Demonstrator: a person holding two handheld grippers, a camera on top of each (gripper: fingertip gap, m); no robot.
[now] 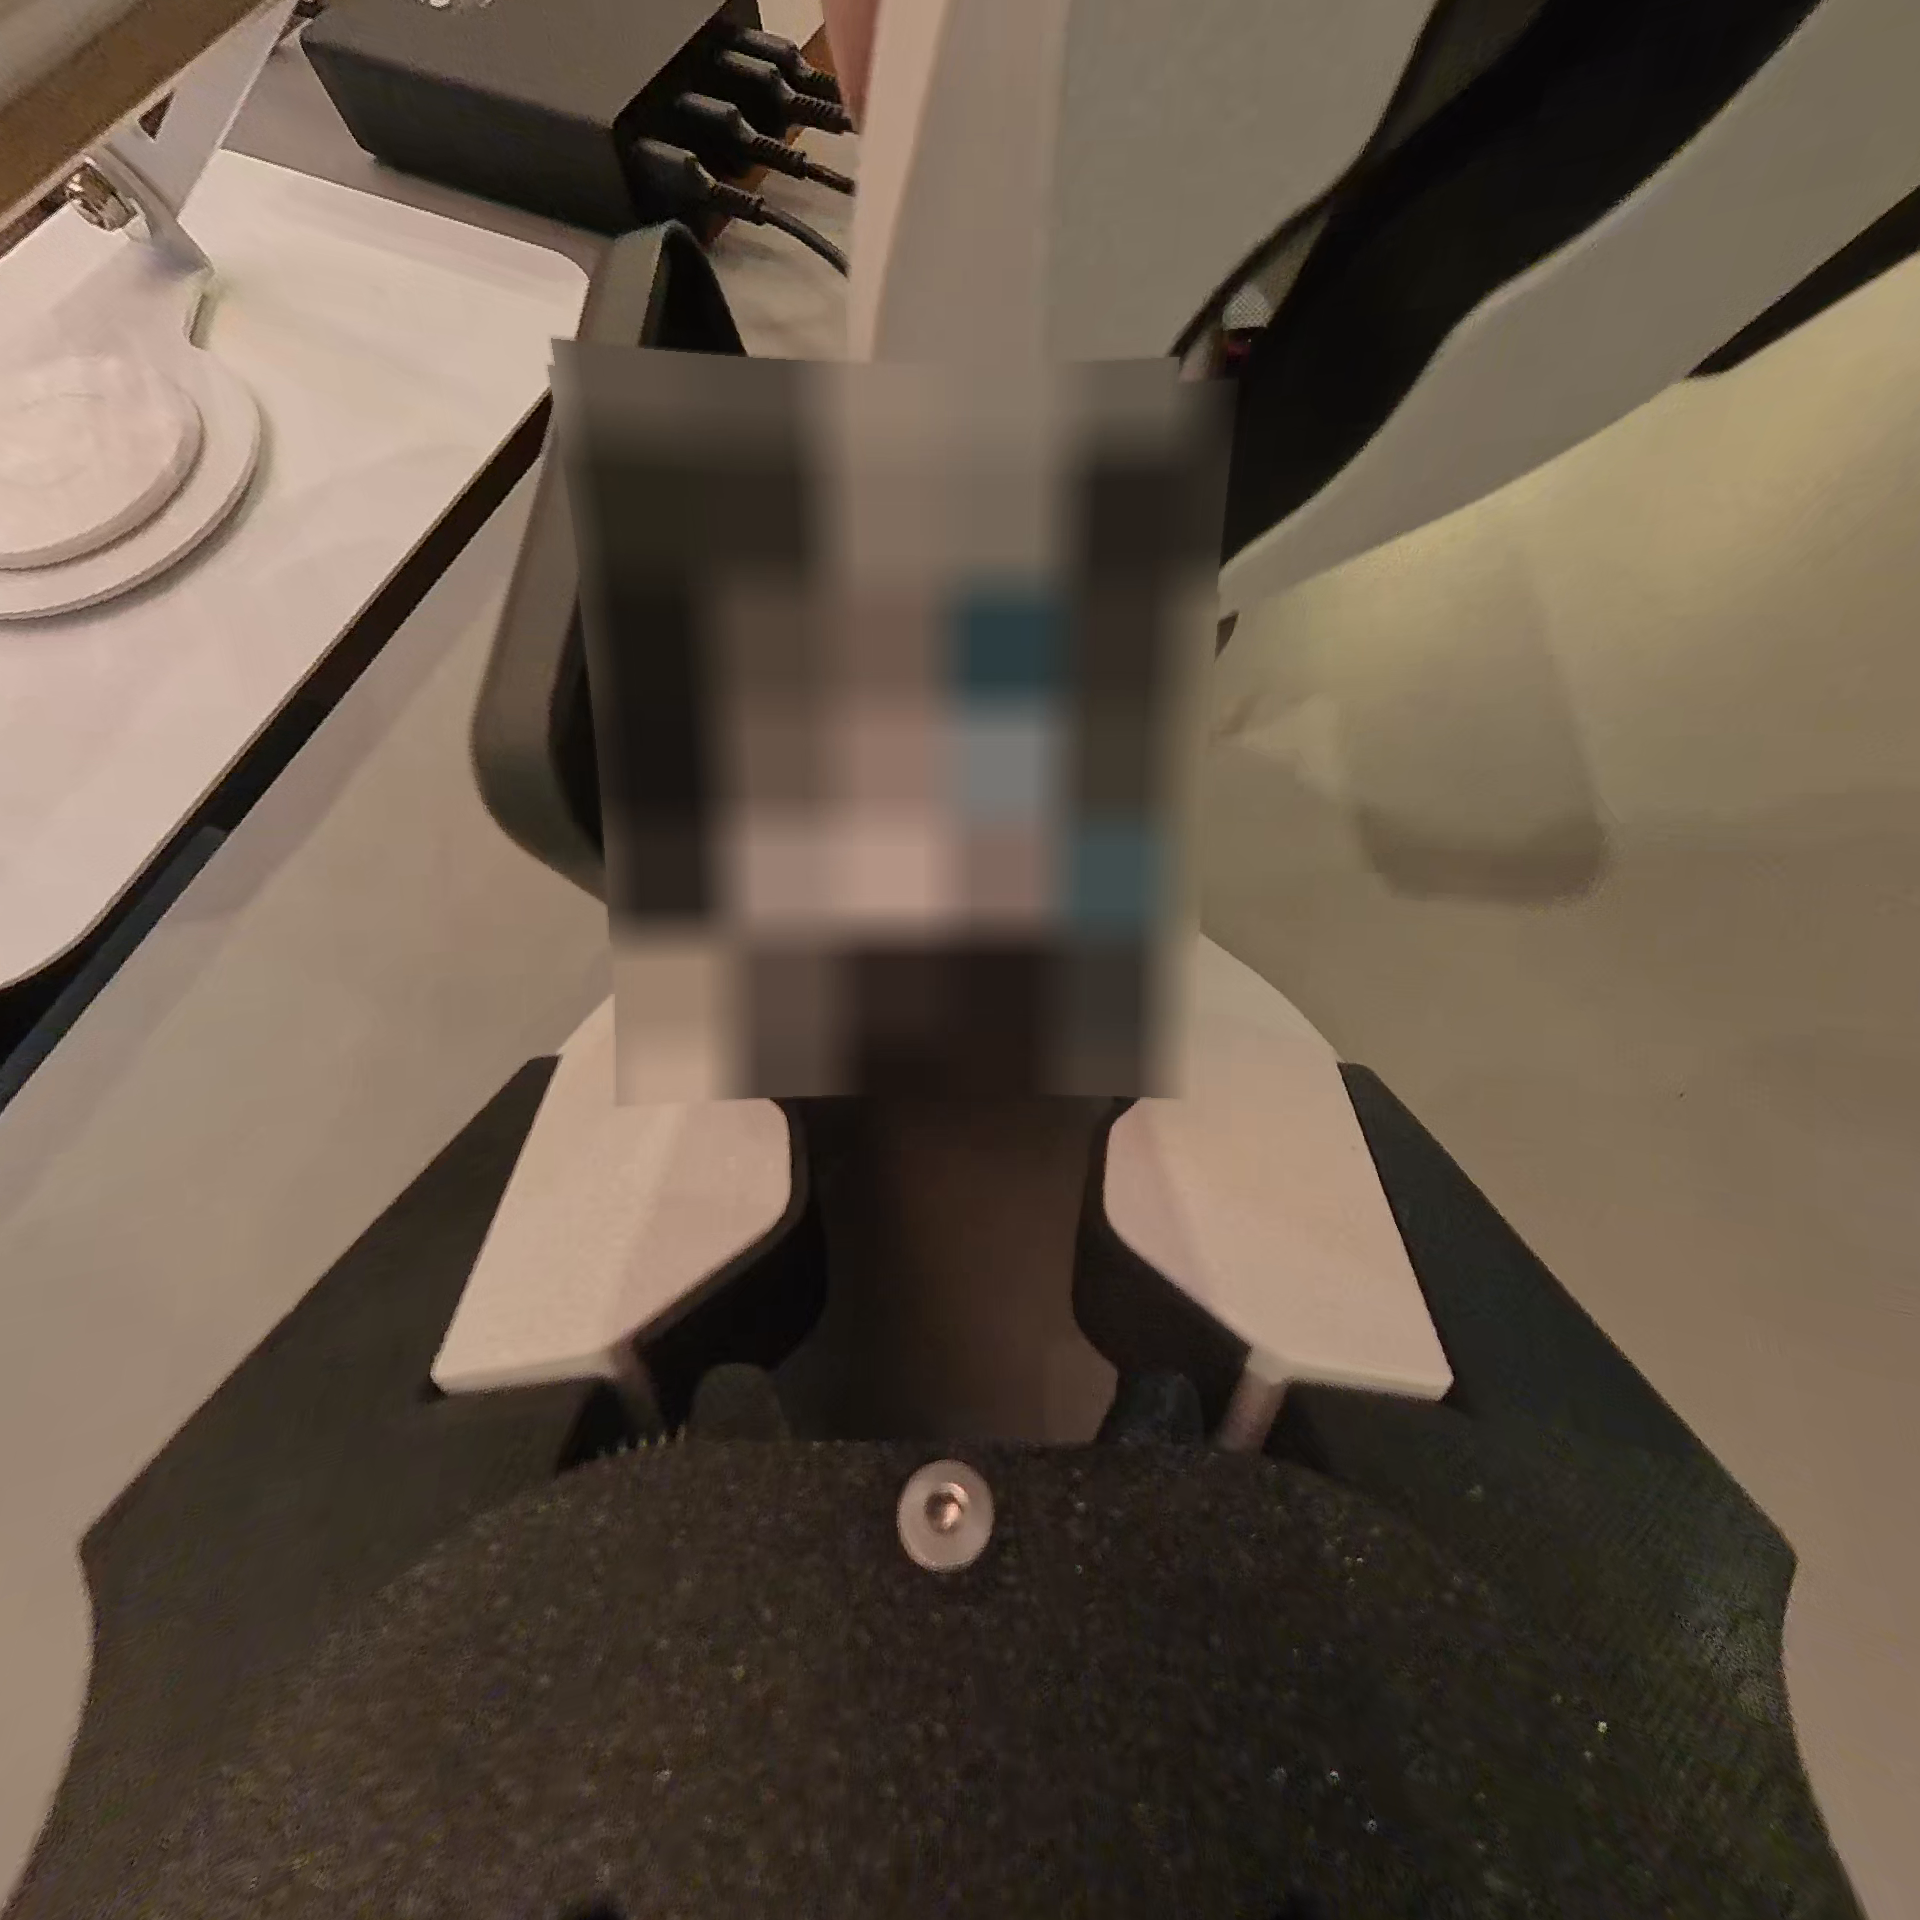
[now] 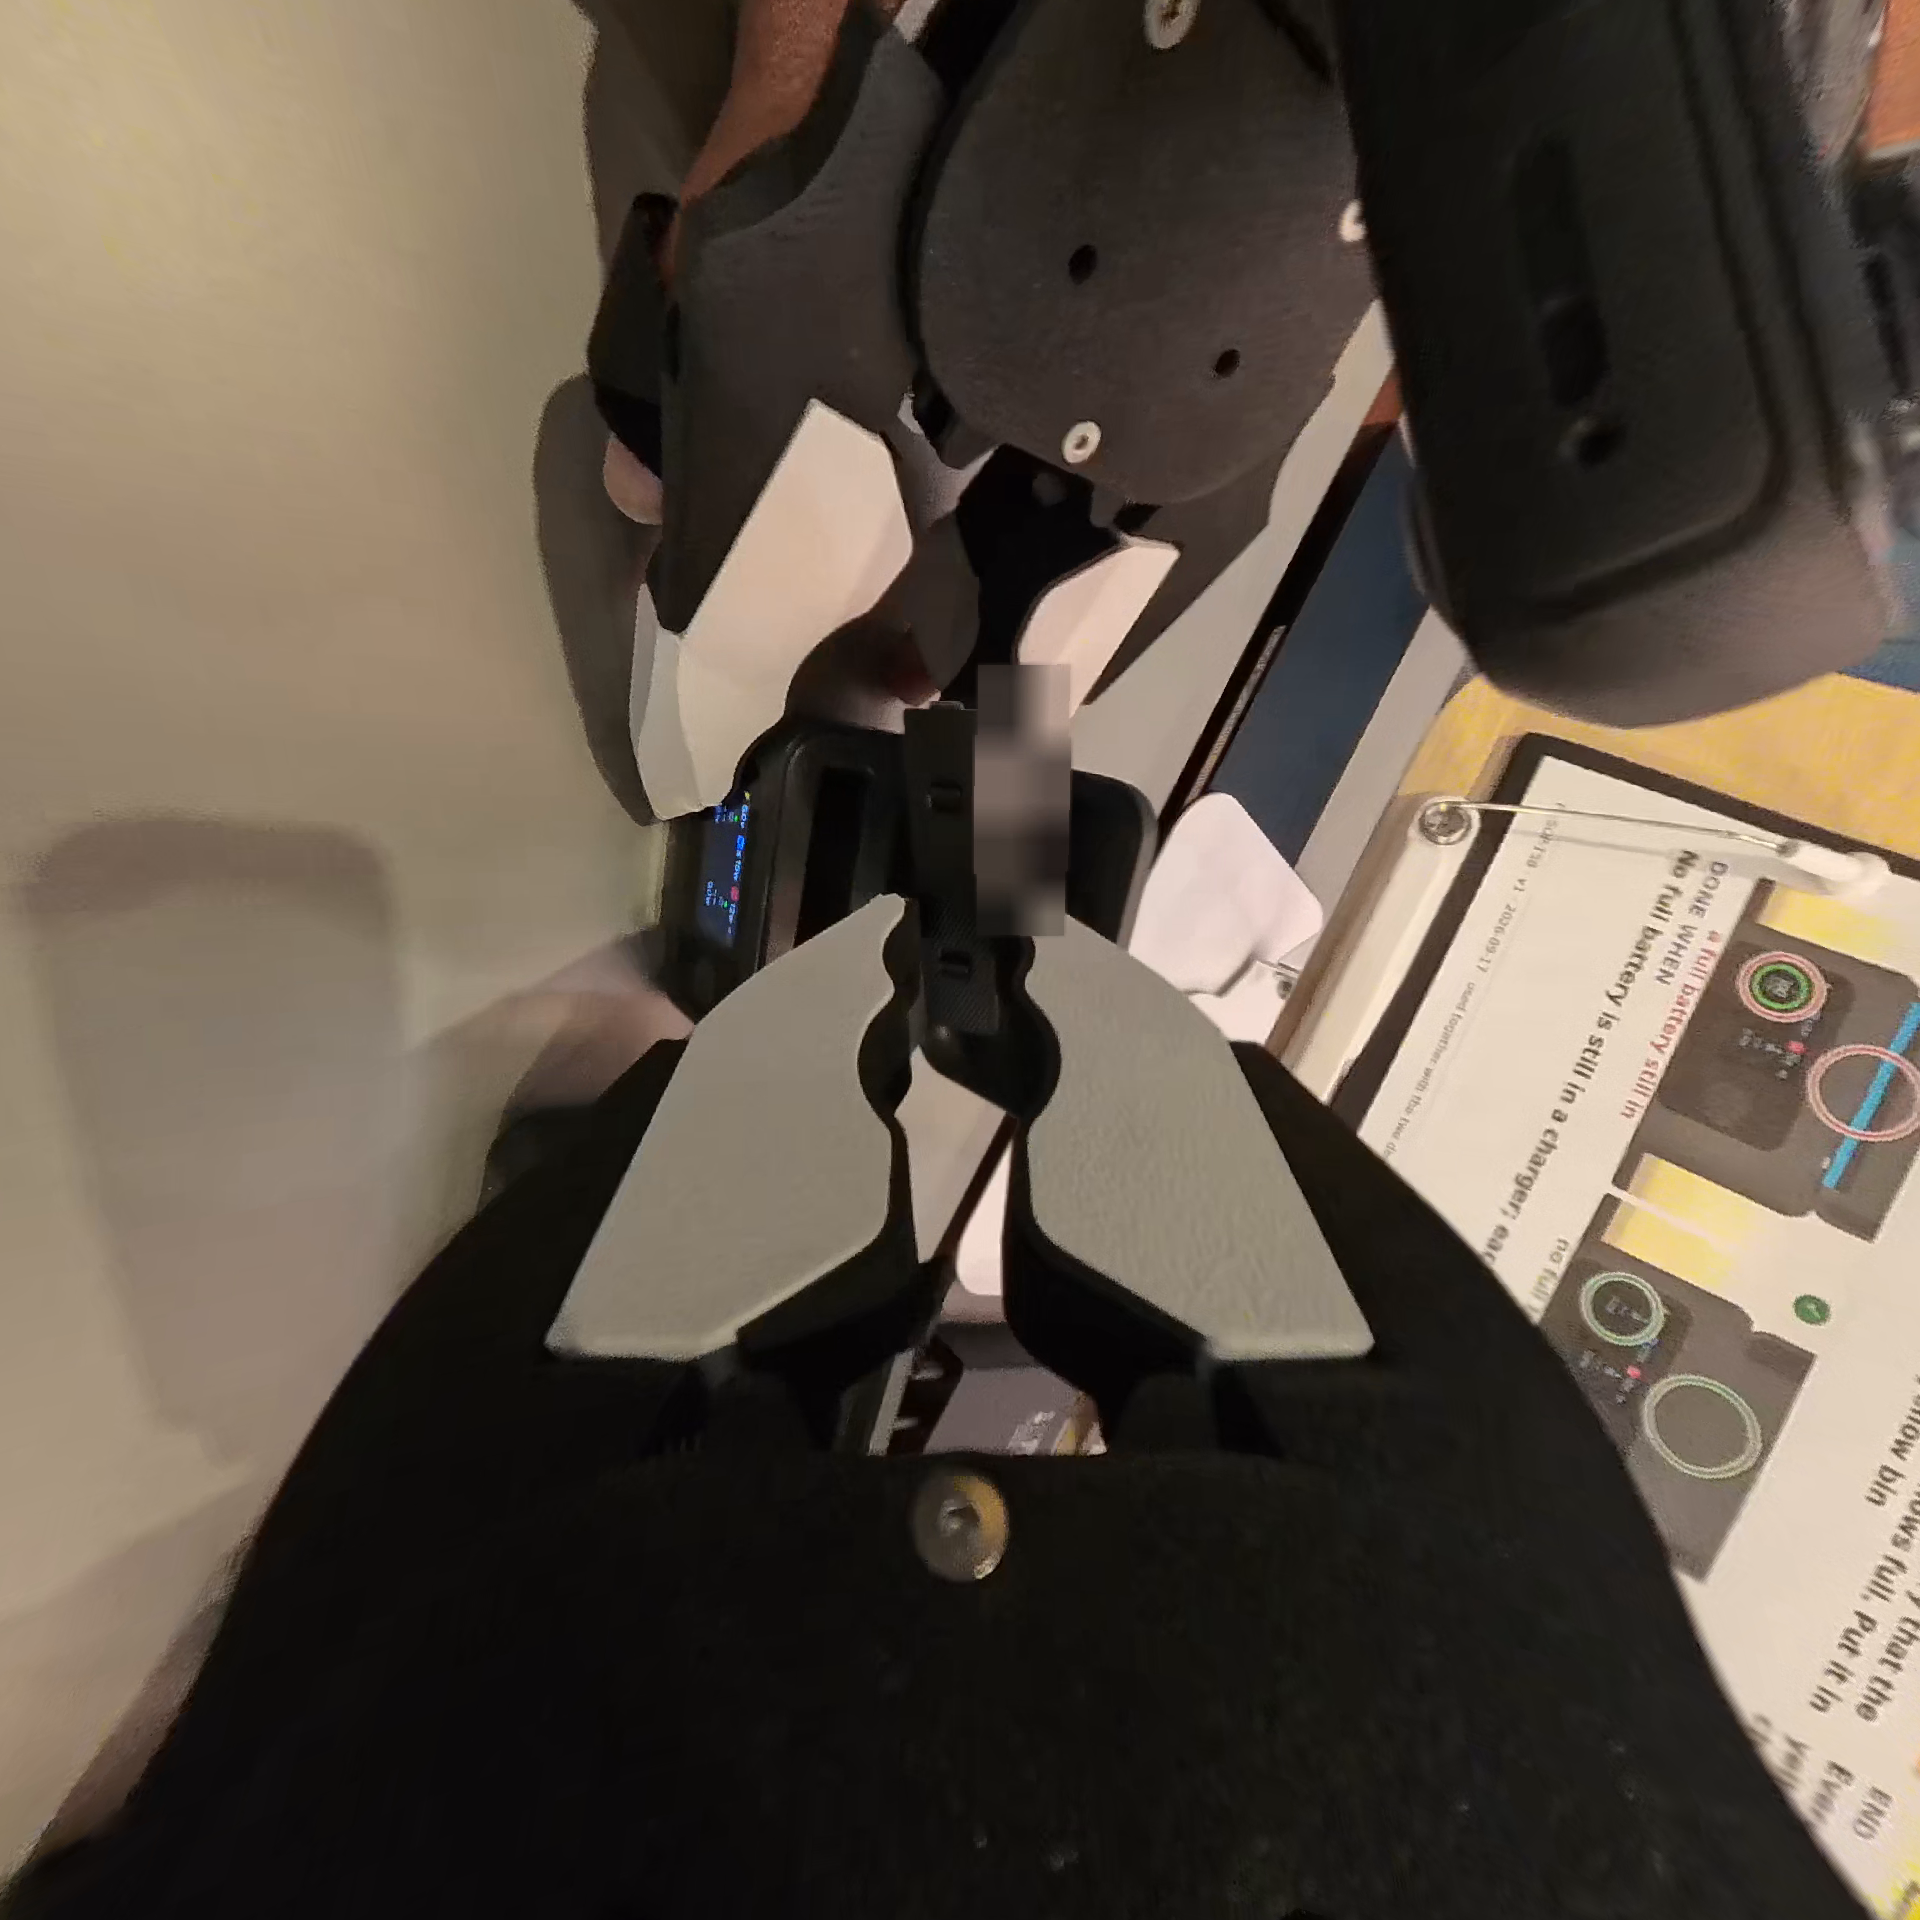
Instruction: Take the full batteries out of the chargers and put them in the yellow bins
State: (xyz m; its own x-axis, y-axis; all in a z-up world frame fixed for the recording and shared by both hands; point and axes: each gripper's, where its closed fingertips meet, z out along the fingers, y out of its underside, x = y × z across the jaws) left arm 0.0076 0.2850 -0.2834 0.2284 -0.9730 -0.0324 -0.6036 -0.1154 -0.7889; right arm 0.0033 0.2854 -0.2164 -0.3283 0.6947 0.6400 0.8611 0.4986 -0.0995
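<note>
Centrally in the right wrist view, we find the battery standing in the black charger, whose small lit display faces the left of the frame. A cream wall fills the left side, close beside the charger, so there is little open room there. To the right, a printed sheet lies flat just past the charger.

The right gripper has its grey fingers drawn to a narrow gap, clamped on the near end of the battery.

The left gripper reaches in from the top of that frame and crowds the space above the charger. In its own view, its white fingers stand moderately apart with a dark body between them. A blurred patch hides the tips, so we cannot tell whether they grip anything. The white table edge runs along the upper left.
</note>
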